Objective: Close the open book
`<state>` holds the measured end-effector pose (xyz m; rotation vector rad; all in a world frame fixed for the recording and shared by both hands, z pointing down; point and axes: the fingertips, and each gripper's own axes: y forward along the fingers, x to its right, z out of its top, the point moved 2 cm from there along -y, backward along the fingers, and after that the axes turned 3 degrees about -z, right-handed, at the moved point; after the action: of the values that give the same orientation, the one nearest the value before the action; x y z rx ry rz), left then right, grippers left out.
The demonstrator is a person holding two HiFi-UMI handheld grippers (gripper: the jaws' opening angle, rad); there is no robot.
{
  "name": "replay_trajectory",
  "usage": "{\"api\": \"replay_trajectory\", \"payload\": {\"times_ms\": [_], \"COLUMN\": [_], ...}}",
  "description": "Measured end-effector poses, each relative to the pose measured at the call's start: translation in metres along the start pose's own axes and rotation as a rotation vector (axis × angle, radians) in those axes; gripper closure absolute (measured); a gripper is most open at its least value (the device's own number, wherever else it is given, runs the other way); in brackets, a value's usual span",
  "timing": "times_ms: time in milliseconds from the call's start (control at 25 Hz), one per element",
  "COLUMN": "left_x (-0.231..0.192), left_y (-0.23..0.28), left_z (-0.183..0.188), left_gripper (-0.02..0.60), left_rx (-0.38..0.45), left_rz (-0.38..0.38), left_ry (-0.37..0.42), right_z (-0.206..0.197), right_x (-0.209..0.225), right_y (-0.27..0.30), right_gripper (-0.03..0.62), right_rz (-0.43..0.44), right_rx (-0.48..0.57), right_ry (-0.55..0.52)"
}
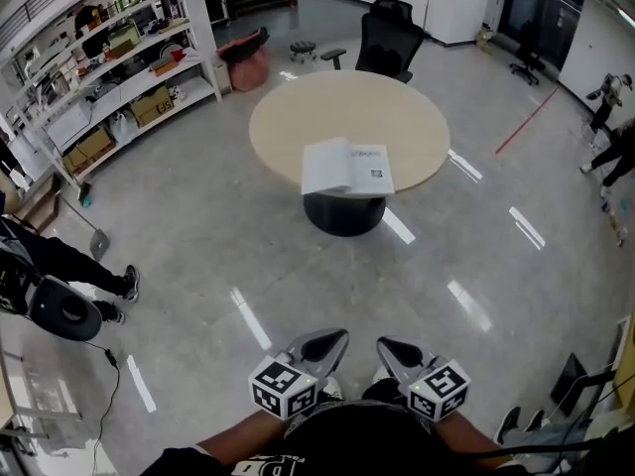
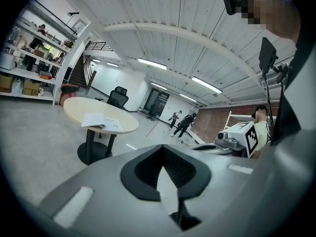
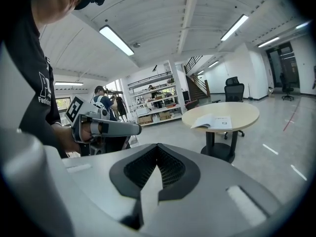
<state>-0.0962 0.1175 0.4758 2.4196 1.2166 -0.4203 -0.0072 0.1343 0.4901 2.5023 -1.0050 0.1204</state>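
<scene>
An open white book [image 1: 347, 168] lies flat at the near edge of a round beige table [image 1: 298, 117], far ahead of me across the floor. Both grippers hang low in front of my body, well short of the table. In the head view the left gripper [image 1: 332, 337] and the right gripper [image 1: 382, 343] each taper to a closed point with nothing between the jaws. From the left gripper view the book [image 2: 101, 121] sits left of centre beyond the shut left gripper [image 2: 162, 148]. In the right gripper view the book [image 3: 213, 122] sits right of centre beyond the right gripper [image 3: 158, 146].
A black office chair [image 1: 390, 38] and a small stool [image 1: 303, 50] stand behind the table. Shelving [image 1: 119, 58] lines the far left, with a red bag [image 1: 248, 62] beside it. A person [image 1: 60, 266] stands at the left and others [image 1: 610, 137] at the right. Polished floor separates me from the table.
</scene>
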Motion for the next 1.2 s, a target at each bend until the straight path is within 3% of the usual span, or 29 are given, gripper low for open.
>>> {"api": "replay_trajectory", "payload": {"times_ms": [520, 1200], "left_x": [-0.044, -0.067], "left_y": [0.026, 0.150], "left_z": [0.027, 0.106], "left_gripper": [0.574, 0.574], "left_rx": [0.024, 0.046], "left_rz": [0.095, 0.197], "left_ry": [-0.032, 0.019], "right_z": [0.030, 0.102], "right_x": [0.039, 0.178], "right_y": [0.044, 0.062], "right_gripper": [0.586, 0.586], "right_rz": [0.093, 0.176], "right_rx": [-0.020, 0.053], "right_ry": [-0.029, -0.019]}}
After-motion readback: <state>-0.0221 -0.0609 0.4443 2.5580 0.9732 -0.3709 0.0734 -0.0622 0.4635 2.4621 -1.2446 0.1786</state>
